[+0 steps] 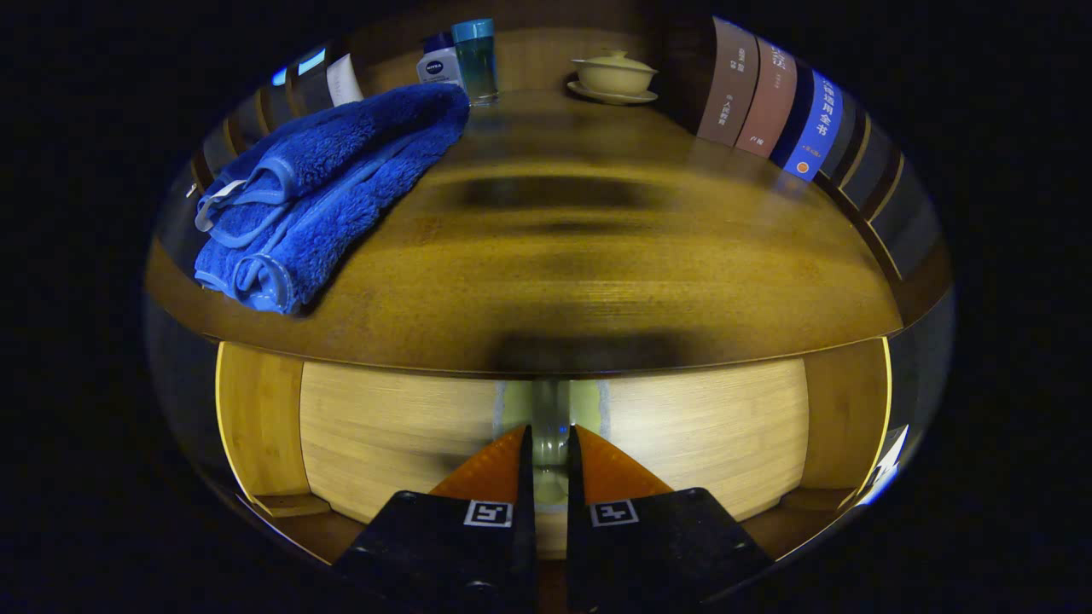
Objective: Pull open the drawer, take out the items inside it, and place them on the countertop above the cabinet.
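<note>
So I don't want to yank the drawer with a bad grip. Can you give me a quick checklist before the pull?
1. Gripper at the drawer handle: ok, handle sits between the fingers.
2. Both fingers pressing the handle: cannot tell.
3. Drawer open: not ok, front looks shut.
4. Free countertop above: ok, bare middle.
5. Blue towel clear of the edge: not ok, it reaches the front edge.
6. Items inside: cannot tell.

The countertop is smearing into blur, so its surface detail is getting lost. The gripper fingers are covering most of the drawer handle, so whether they're actually pinching it isn't clear.
</note>
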